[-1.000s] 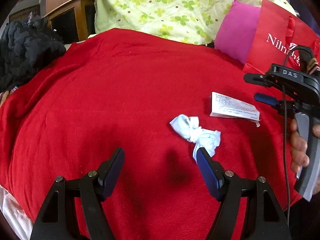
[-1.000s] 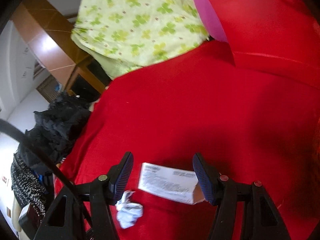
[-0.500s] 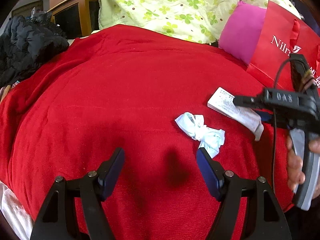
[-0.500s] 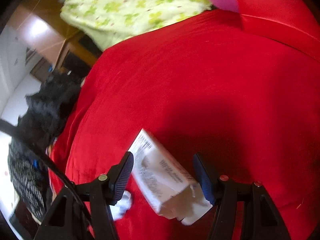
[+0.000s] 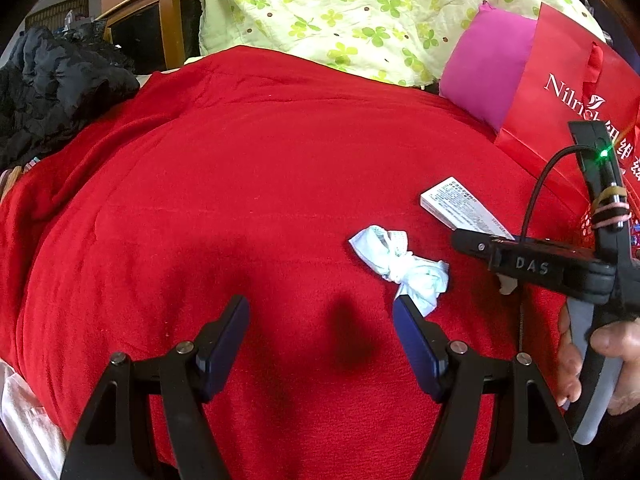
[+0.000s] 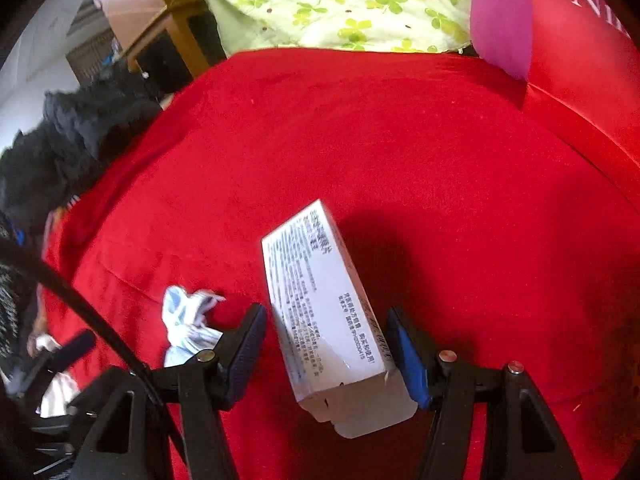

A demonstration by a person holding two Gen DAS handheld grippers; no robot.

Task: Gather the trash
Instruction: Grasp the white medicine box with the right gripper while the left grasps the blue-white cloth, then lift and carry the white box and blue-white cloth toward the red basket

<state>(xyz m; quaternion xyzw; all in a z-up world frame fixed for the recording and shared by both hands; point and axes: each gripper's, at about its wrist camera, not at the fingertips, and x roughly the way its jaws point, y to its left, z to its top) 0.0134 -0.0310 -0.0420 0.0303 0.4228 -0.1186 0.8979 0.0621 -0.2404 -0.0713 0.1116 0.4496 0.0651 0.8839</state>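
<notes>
On the red blanket [image 5: 248,168] near the bed's right edge, a white printed carton [image 6: 326,312] sits between the spread fingers of the right gripper [image 6: 326,346], the right pad touching it, not clamped. The knotted white tissue wad [image 5: 400,266] lies just left. The left gripper [image 5: 320,330] gapes wide, holding nothing.

Bright daylight, soft shadows, strong fisheye edge distortion, slight blur in right view

"DAS" on right claw [image 5: 528,266]
</notes>
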